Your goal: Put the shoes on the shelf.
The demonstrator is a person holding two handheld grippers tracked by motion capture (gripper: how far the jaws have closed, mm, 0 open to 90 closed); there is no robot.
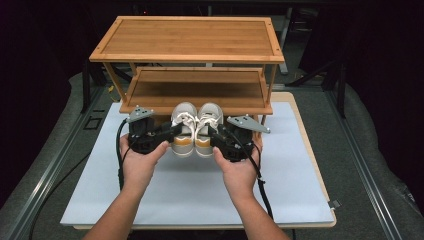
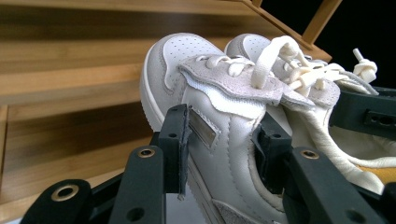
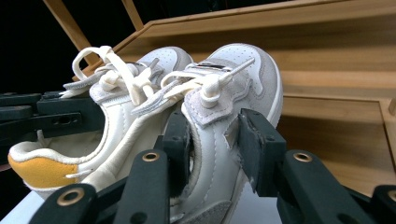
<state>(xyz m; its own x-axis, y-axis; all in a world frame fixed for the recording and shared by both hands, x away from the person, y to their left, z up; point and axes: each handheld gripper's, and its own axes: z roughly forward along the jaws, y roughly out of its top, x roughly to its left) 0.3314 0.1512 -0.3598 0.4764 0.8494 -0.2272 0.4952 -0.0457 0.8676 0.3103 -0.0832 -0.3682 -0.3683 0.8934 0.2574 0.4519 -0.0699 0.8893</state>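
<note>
Both shoes held, toes toward the rack

My left gripper [image 1: 172,131] has its jaws closed across the side wall of the left shoe [image 1: 183,130], one jaw outside and one inside the opening; my right gripper [image 1: 216,134] clamps the right shoe [image 1: 207,131] the same way. The pair sits side by side, touching, between my two hands over the desk [image 1: 200,190], just in front of the rack [image 1: 192,95]. Each shoe's long axis runs straight away from me, toe at the rack's lower shelf [image 1: 195,90], yellow heel toward me. I judge the coming move a forward push along that axis; each hand is equally near its own shoe
</note>
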